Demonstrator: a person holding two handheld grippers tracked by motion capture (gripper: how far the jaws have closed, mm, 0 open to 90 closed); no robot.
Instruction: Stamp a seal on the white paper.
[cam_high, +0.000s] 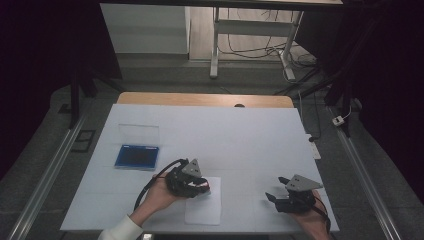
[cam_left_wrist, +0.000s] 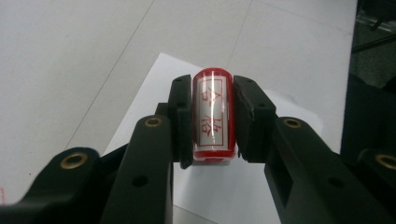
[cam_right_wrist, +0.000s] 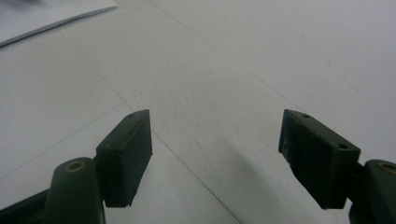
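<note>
My left gripper (cam_left_wrist: 212, 116) is shut on a red stamp (cam_left_wrist: 213, 114) with a white label bearing red characters. It hovers over a white sheet of paper (cam_left_wrist: 280, 116). From above, the left gripper (cam_high: 200, 187) sits at the top left of that sheet (cam_high: 205, 207), near the table's front edge. My right gripper (cam_right_wrist: 215, 154) stands open over the bare white table cover, nothing between its pads. In the high view the right gripper (cam_high: 276, 189) is at the front right, jaws pointing left.
A blue ink pad (cam_high: 136, 156) with its clear lid (cam_high: 139, 134) raised behind it lies at the left of the white table cover (cam_high: 225, 130). The corner of the paper (cam_right_wrist: 51, 16) shows at the top left of the right gripper view.
</note>
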